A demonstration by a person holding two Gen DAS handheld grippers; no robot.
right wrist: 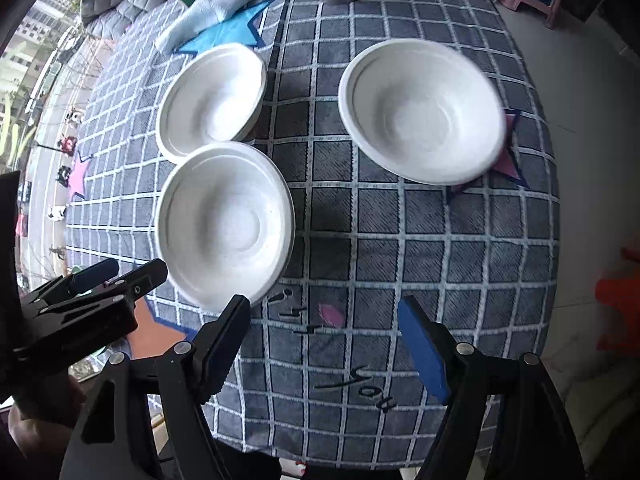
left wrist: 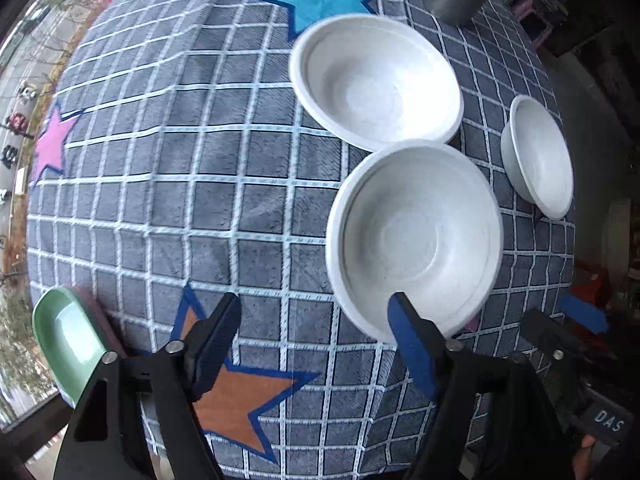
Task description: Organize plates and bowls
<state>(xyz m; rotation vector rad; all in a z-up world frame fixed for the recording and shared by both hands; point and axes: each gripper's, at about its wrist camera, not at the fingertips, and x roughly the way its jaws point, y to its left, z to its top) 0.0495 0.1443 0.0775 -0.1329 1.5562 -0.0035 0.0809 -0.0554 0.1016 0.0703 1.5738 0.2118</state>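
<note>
On my far left, a green dish (left wrist: pixel 68 340) is sitting at the edge of the bench (left wrist: pixel 168 184), which is wearing a grey checked cloth with stars. I am holding the left tongs (left wrist: pixel 312 344) spread wide above an orange star (left wrist: pixel 244 404), pinching nothing; their right finger is hanging over the rim of the nearest white bowl (left wrist: pixel 416 236). Just behind that bowl, a second white bowl (left wrist: pixel 376 80) is resting, rims nearly touching. Further right, well apart, a third white bowl (left wrist: pixel 538 156) is sitting near the cloth's edge. My right tongs (right wrist: pixel 324 344) are hovering spread and empty over bare cloth, between the near bowl and the right one.
</note>
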